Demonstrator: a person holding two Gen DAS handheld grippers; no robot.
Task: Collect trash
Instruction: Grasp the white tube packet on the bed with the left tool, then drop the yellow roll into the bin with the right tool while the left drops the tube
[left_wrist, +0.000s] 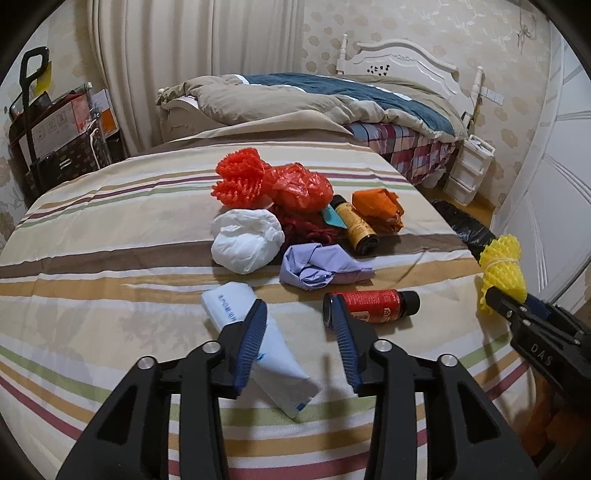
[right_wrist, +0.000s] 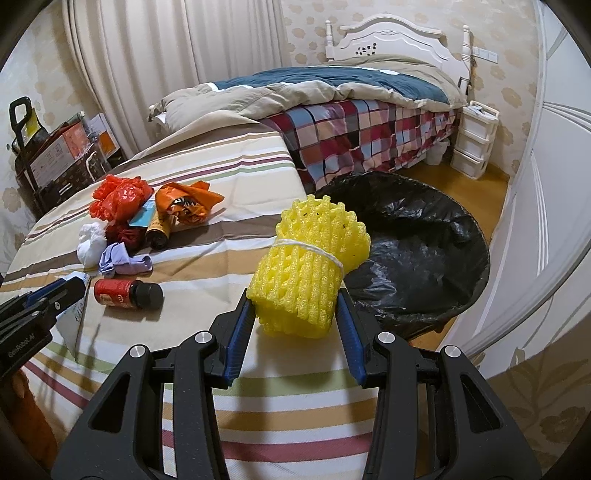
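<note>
One yellow foam net (right_wrist: 308, 266), string-tied roll | right gripper (right_wrist: 295, 314) clamps it | left gripper (left_wrist: 301, 325) apart, empty

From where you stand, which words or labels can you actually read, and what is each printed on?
"DAS": white letters on the black body of the right gripper, read in the left wrist view.
"GenRobot.AI": small white letters on the black body of the left gripper, read in the right wrist view.
Red-labelled dark bottle: white characters, too blurred to read.
White plastic packet: blue print, unreadable.
Yellow-labelled dark bottle: print too small.
</note>
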